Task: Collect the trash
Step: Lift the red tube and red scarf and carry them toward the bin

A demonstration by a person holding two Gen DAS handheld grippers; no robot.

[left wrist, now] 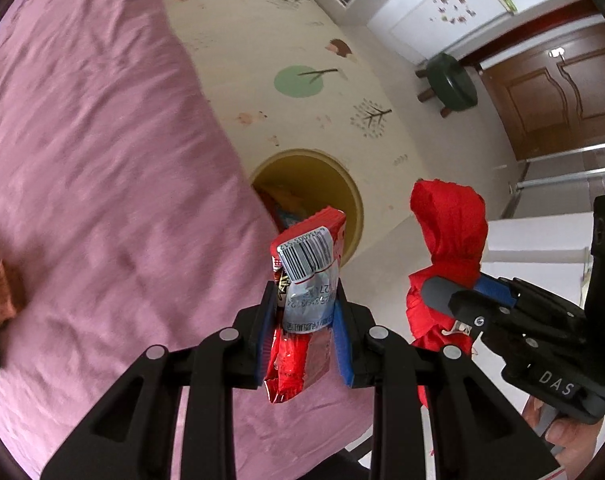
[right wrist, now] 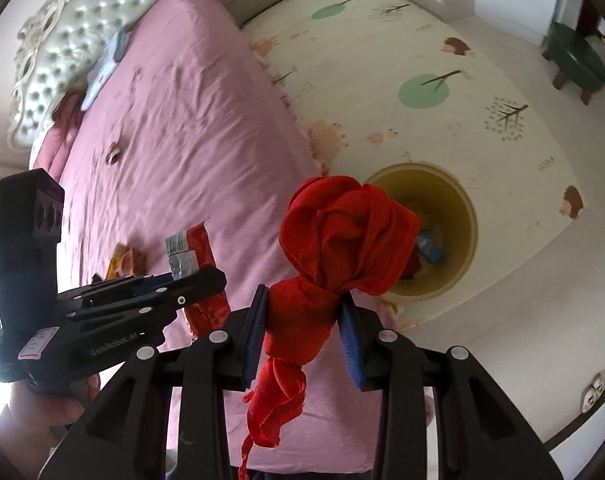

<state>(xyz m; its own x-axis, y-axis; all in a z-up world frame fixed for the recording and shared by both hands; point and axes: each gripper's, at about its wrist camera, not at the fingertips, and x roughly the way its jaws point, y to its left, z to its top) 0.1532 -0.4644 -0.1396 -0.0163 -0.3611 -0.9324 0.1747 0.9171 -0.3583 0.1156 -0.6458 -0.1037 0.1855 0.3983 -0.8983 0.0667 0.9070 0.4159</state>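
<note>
both grippers carry trash above the bed edge, near the bin.

left wrist view: the left gripper (left wrist: 304,316) has its jaws clamped on a red snack wrapper (left wrist: 302,304) with a barcode, held over the pink bed (left wrist: 102,160); the yellow trash bin (left wrist: 352,196) sits on the floor at 12 o'clock.
right wrist view: the right gripper (right wrist: 302,332) has its jaws clamped on a bunched red cloth (right wrist: 338,248); the bin (right wrist: 468,220) lies at 1 o'clock, and another wrapper (right wrist: 124,260) rests on the bed at 9 o'clock.
</note>
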